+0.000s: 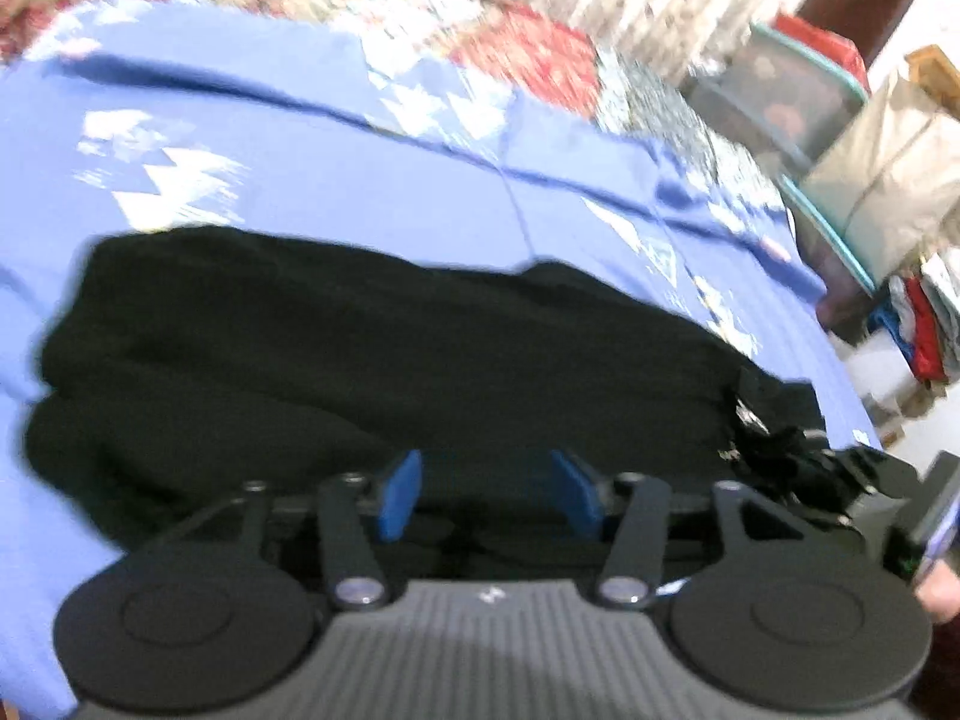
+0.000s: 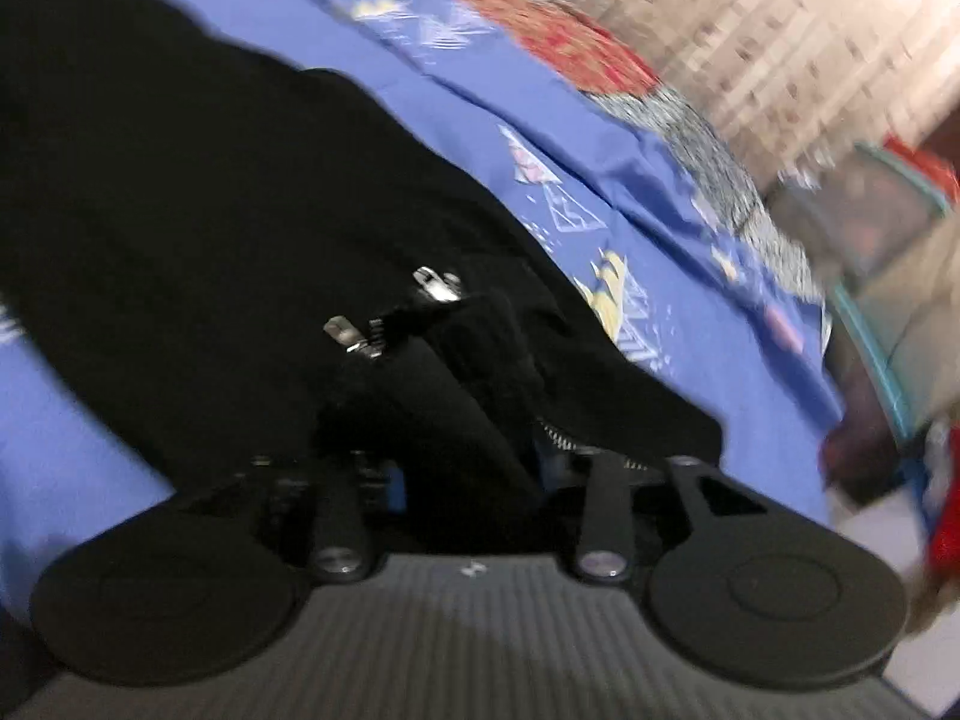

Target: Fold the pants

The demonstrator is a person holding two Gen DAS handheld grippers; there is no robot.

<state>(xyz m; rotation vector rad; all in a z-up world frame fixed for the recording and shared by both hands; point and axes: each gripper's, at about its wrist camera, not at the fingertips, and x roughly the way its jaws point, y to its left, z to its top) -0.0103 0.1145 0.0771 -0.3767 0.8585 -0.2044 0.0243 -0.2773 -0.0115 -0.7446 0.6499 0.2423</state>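
Black pants [image 1: 360,348] lie bunched on a blue patterned bedsheet [image 1: 300,168]. My left gripper [image 1: 489,495] sits at the pants' near edge, its blue pads [image 1: 399,495] apart and open, black cloth between and under them. In the right wrist view the pants [image 2: 180,180] stretch away to the left, with silver zipper pulls [image 2: 438,285] near their zippered end. My right gripper [image 2: 474,474] is wide apart with a thick fold of the black cloth lying between its fingers; its tips are mostly hidden by the cloth. The right gripper also shows in the left wrist view [image 1: 852,480].
A red and teal patterned quilt [image 1: 528,48] lies beyond the sheet. Beside the bed on the right stand clear storage bins with teal rims [image 1: 798,96], a beige bag [image 1: 900,180] and a pile of coloured clothes [image 1: 924,324]. The bed edge runs down the right side.
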